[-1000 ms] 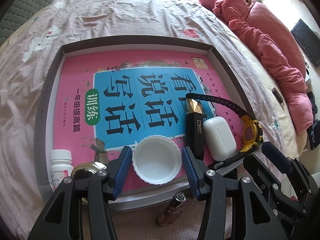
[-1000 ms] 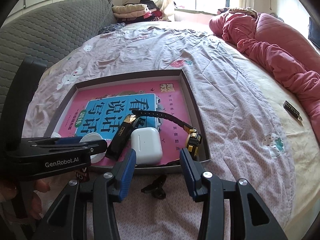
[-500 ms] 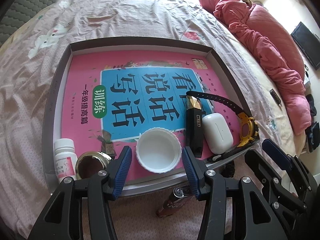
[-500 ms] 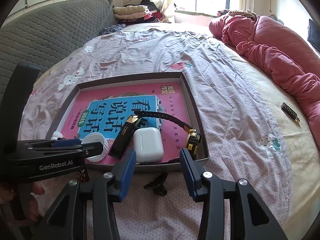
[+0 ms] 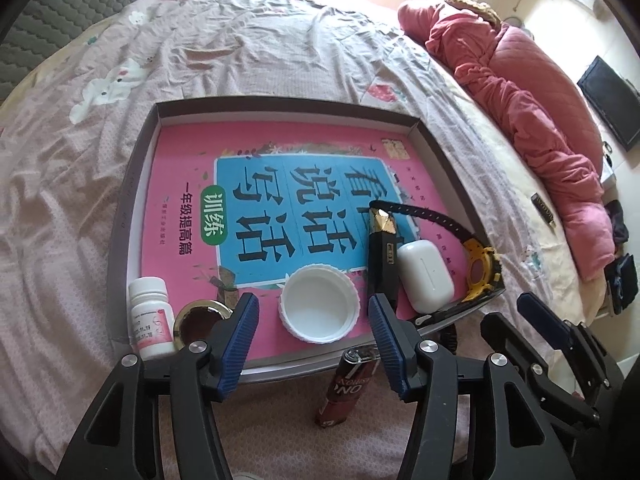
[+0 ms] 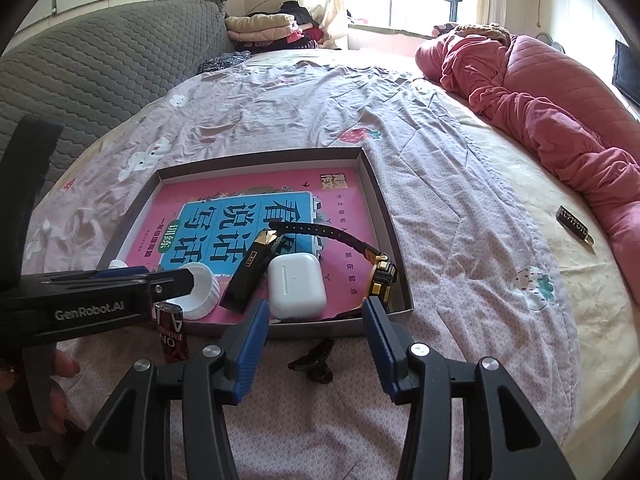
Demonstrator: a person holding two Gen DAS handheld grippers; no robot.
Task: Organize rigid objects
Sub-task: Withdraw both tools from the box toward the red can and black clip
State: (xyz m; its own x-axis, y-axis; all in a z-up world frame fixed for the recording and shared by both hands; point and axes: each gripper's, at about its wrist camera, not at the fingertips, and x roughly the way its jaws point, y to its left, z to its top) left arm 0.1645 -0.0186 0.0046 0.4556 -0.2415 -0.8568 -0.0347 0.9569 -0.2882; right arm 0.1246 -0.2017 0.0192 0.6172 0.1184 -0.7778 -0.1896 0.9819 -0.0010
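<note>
A shallow grey box [image 5: 132, 184] [image 6: 384, 220] on the bed holds a pink book, a white cap [image 5: 320, 306] [image 6: 202, 290], a black-and-gold stick [image 5: 382, 252] [image 6: 254, 270], a white earbud case [image 5: 424, 276] [image 6: 296, 284], a yellow-and-black watch [image 5: 478, 268] [image 6: 380, 274], a white pill bottle [image 5: 150, 316] and a gold lid [image 5: 196, 318]. My left gripper [image 5: 314, 330] is open and empty just behind the white cap. My right gripper [image 6: 314, 338] is open and empty above a black clip [image 6: 316, 362] outside the box. A red lighter [image 5: 348, 388] [image 6: 172, 336] lies outside the box.
A pink quilt [image 6: 560, 116] lies along the right of the bed. A small dark tag [image 6: 574, 220] [image 5: 542, 208] rests on the sheet near it. A grey quilted headboard [image 6: 100, 64] stands at the left, with folded clothes [image 6: 268, 28] by the window.
Both grippers have drawn back and up from the box. The white cap now lies clear ahead of my left fingers. More of the lighter and clip shows.
</note>
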